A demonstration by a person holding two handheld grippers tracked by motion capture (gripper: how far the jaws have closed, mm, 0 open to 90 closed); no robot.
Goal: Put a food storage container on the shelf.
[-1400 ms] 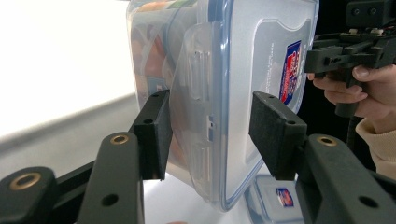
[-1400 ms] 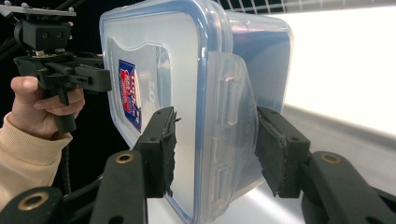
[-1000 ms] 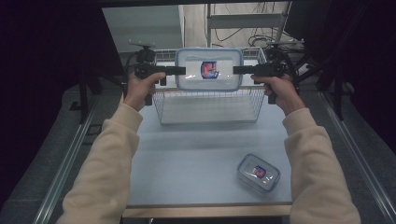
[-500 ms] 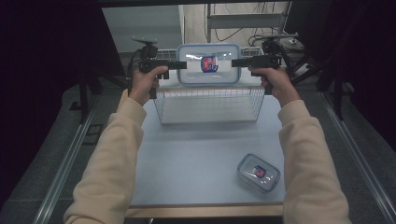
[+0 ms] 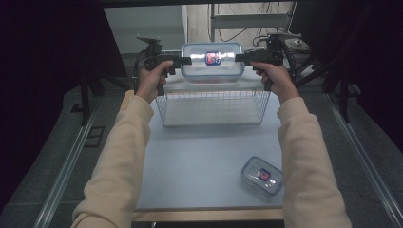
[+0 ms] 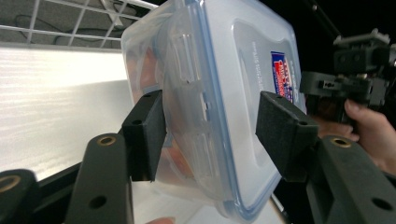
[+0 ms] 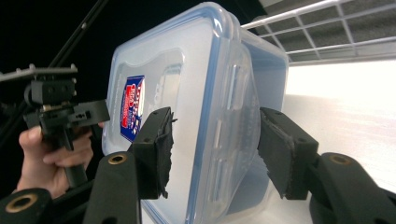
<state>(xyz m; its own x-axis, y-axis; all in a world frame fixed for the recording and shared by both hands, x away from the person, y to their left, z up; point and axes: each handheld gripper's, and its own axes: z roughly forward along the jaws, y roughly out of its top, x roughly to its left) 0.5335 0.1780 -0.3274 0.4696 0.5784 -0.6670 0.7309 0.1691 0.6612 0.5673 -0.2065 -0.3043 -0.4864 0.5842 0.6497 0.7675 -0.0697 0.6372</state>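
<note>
Left claw (image 5: pixel 187 60): it straddles one short end of the box (image 5: pixel 212 61). Its jaws have just been opening, and the lid-side pad now stands slightly off.

The box is tipped on edge, lid towards us, above the far rim of the basket (image 5: pixel 214 92). We judge it stiff, light and slick. The best hold is across lid and base at the short ends.

Right claw (image 5: pixel 239 58): about half open, straddling the other end. We cannot tell whether its pads press.

The table (image 5: pixel 199 161) is pale and smooth, and a small box (image 5: pixel 262 175) lies near its right edge. The room is dark.
</note>
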